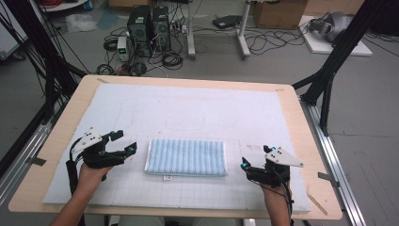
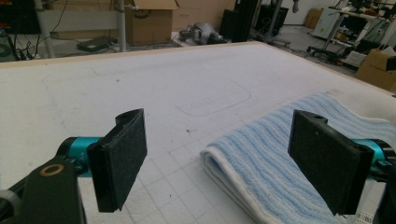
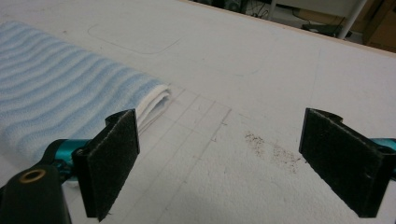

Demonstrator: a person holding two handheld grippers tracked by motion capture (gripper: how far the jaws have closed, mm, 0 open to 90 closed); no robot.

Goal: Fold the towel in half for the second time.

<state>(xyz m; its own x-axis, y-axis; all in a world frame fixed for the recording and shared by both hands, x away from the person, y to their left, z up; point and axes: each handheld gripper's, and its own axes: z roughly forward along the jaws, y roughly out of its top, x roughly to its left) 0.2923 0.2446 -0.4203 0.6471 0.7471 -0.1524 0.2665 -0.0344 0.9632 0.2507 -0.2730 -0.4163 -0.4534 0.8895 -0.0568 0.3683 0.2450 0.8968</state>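
I see a folded blue striped towel (image 1: 186,157) lying flat near the middle of the white mat (image 1: 197,106), toward my edge of the table (image 1: 289,101). My left gripper (image 1: 126,142) sits just off the towel's left end, its jaws wide apart with nothing between them; in the left gripper view the towel (image 2: 280,163) lies ahead of the right-hand pad (image 2: 322,161). My right gripper (image 1: 254,162) rests just beside the towel's right end, jaws also spread and empty, the towel's folded edge (image 3: 156,105) lying beyond the left-hand pad (image 3: 109,161).
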